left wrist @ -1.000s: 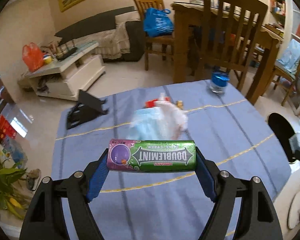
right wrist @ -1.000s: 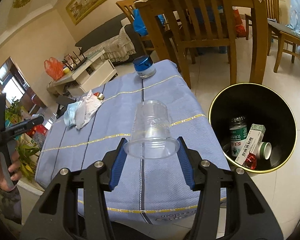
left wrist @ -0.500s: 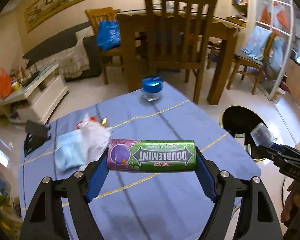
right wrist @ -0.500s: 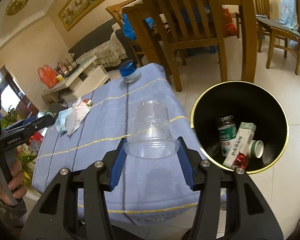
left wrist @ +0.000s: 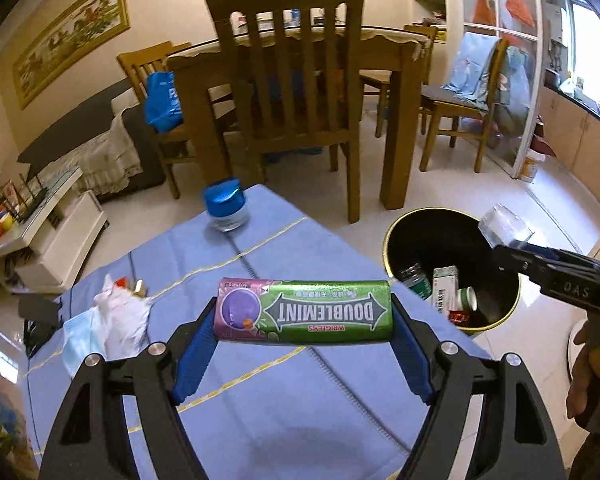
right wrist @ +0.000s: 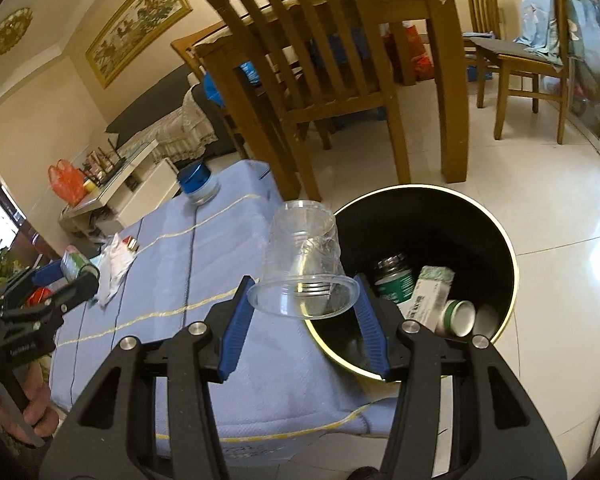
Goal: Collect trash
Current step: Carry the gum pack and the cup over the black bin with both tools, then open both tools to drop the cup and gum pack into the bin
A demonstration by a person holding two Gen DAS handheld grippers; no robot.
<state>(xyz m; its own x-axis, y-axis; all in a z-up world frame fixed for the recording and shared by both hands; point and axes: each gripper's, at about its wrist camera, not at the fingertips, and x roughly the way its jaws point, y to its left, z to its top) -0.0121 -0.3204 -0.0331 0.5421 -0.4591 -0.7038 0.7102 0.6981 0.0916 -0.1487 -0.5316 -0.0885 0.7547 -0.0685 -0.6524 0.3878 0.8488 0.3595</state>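
My left gripper (left wrist: pixel 305 312) is shut on a green Doublemint gum pack (left wrist: pixel 305 311), held crosswise above the blue tablecloth (left wrist: pixel 260 400). My right gripper (right wrist: pixel 303 300) is shut on a clear plastic cup (right wrist: pixel 303 268), held at the table's right edge beside the black trash bin (right wrist: pixel 504 240). The bin (left wrist: pixel 392 232) holds a green bottle (right wrist: pixel 394 280), a white box (right wrist: pixel 430 292) and a small cup. The right gripper with the cup (left wrist: pixel 504 226) also shows over the bin in the left wrist view. A crumpled tissue (left wrist: pixel 120 316) and a face mask (left wrist: pixel 76 344) lie on the table's left.
A blue-lidded jar (left wrist: pixel 225 206) stands at the table's far edge. Small red and gold scraps (left wrist: pixel 134 286) lie by the tissue. Wooden chairs (left wrist: pixel 296 80) and a dining table stand behind. A black stand (left wrist: pixel 36 312) sits off the table's left edge.
Both grippers have swung right toward the bin. The right gripper with the cup now sits at the bin's rim. Both still hold their items.
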